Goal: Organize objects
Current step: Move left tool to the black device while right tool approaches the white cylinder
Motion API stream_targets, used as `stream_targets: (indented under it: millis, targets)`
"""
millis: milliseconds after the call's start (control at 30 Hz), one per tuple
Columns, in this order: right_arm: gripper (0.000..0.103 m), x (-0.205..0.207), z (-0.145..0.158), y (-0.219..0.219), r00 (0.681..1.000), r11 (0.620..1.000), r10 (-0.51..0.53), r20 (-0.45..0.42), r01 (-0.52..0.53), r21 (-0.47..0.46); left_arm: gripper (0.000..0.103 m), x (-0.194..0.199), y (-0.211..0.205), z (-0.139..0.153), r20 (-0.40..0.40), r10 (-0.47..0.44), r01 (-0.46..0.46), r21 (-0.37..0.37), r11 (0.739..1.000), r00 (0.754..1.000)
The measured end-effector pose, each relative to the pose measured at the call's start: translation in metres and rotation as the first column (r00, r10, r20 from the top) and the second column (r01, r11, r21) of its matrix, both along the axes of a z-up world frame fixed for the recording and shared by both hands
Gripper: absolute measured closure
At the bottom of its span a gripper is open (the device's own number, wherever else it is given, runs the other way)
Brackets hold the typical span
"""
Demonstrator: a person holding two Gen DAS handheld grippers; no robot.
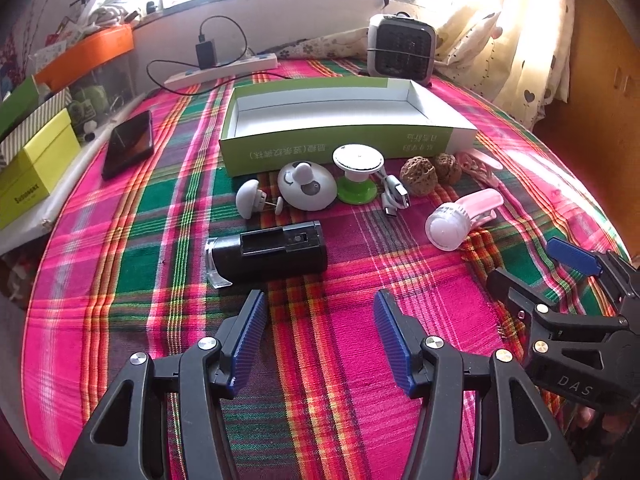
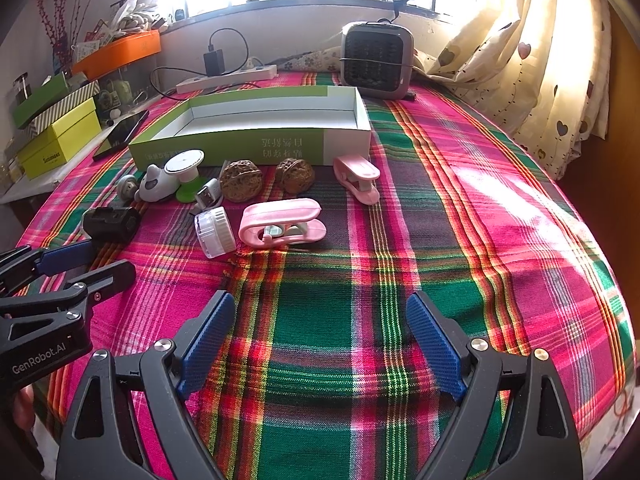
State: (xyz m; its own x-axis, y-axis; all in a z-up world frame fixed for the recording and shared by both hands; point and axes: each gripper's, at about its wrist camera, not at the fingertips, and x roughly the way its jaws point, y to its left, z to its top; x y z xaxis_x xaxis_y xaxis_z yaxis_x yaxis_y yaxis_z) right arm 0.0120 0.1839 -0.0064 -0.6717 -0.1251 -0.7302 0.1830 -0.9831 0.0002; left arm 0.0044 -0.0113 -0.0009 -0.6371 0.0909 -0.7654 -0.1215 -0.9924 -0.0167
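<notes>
An open green-and-white box (image 1: 340, 145) lies on the plaid cloth with nothing in it. In front of it sit a white mushroom-shaped piece (image 1: 248, 198), a round white gadget (image 1: 306, 186), a green-footed stand (image 1: 357, 176), a USB plug (image 1: 394, 196), two walnuts (image 2: 241, 181) and a pink clip (image 2: 358, 176). Closer lie a black device (image 1: 272, 252) and a pink clip lamp (image 2: 280, 222). My left gripper (image 1: 320, 300) is open, just short of the black device. My right gripper (image 2: 320, 300) is open over bare cloth, nearer than the lamp.
A grey heater (image 2: 376, 60) and a white power strip (image 1: 224, 70) with a charger stand behind the box. A dark phone (image 1: 130, 142) lies at the left edge, beside yellow (image 1: 36, 168) and orange boxes. A curtain (image 2: 540, 60) hangs at the right.
</notes>
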Motion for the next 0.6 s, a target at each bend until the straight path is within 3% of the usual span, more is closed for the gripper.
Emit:
stream_targets:
  millis: [233,367,600]
  targets:
    - [0.015,-0.003,0.001,0.006,1.000,0.998,0.009,-0.003,-0.010,-0.054,0.049,0.005,-0.018,0.017,-0.084,-0.072,0.073,0.008,0.997,0.994]
    - [0.015,-0.004,0.004,0.007,1.000,0.998,0.018,-0.024,-0.019,-0.053,0.049,-0.004,-0.034,0.025,-0.120,-0.071,0.069,-0.020,0.997,0.990]
    - [0.015,-0.007,0.009,0.007,0.999,0.998,0.024,-0.041,-0.026,-0.054,0.049,-0.020,-0.041,0.024,-0.106,-0.178,0.180,0.008,0.984,0.978]
